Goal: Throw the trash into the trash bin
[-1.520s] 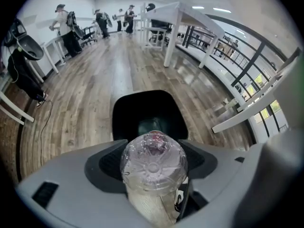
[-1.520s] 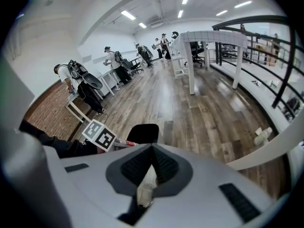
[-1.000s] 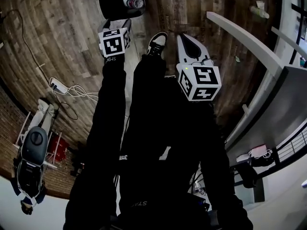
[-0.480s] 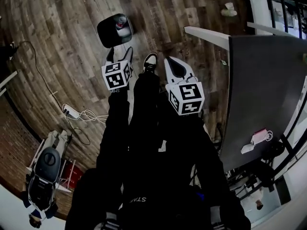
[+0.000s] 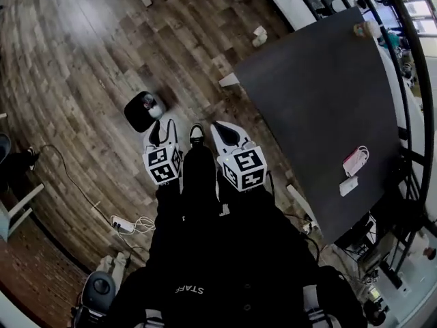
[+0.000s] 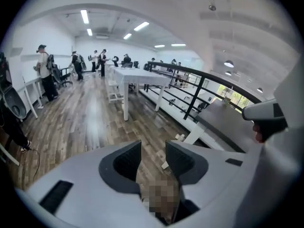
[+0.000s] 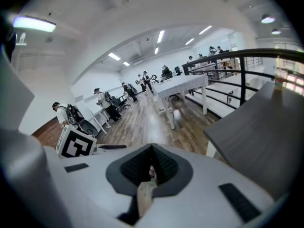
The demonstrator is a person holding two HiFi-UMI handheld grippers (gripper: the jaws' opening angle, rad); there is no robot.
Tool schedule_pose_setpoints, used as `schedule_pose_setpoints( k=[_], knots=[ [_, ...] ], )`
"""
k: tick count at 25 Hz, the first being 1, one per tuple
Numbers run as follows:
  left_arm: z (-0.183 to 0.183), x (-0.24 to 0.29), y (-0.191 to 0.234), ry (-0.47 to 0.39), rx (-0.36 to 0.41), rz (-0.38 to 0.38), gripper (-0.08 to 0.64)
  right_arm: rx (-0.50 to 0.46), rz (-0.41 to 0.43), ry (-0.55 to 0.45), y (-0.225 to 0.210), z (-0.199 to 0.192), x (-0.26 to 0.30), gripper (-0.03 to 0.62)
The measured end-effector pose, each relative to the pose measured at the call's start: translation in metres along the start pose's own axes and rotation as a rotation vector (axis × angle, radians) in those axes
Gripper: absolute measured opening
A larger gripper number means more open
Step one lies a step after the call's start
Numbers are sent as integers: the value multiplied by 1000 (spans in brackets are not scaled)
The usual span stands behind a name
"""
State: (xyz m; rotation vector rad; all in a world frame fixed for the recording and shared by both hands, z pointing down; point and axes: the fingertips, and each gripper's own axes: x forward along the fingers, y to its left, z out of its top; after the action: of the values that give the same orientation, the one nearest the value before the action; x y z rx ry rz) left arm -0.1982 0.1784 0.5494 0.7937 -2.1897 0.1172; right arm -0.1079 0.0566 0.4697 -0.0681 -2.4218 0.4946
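Most of the head view is wooden floor (image 5: pixel 82 67), which runs ahead of both tongs and off to the left tongs' outer side. One dark grey counter (image 5: pixel 321 115) fills the area beyond the right tongs' outer side, its near corner ahead of them. The person's dark clothing (image 5: pixel 205 251) lies behind both tongs.

The black trash bin (image 5: pixel 140 115) stands on the floor just ahead of the left tongs (image 5: pixel 161 127) and slightly to their outer side. Something pale lies inside it, too small to identify.

The left tongs (image 6: pixel 153 148) have just been closing. A moderate gap remains between the pads, with only floor visible through it, so they hold nothing. The right tongs (image 5: pixel 224 128) sit beside them, separated by a shoe (image 5: pixel 196 134). In their own view the right tongs (image 7: pixel 152 151) are pressed together.

A crumpled white scrap of trash (image 5: pixel 259 35) lies on the floor well ahead of the right tongs, near the counter's far corner. A white power strip (image 5: pixel 123 223) with a coiled cable lies behind the left tongs. Small white items (image 5: pixel 355 161) rest on the counter, well out to the right tongs' outer side.
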Motion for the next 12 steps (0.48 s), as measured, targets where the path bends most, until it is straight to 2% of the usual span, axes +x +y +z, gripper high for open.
schedule_pose_setpoints(
  k=[6,12],
  knots=[
    [54,-25,-94,-54,117,-120,136,51,-98,-136,-40,44,-85,14],
    [86,-53,-187,-109,232,-265,37,117,-220,-250,-80,61,-169,14]
  ],
)
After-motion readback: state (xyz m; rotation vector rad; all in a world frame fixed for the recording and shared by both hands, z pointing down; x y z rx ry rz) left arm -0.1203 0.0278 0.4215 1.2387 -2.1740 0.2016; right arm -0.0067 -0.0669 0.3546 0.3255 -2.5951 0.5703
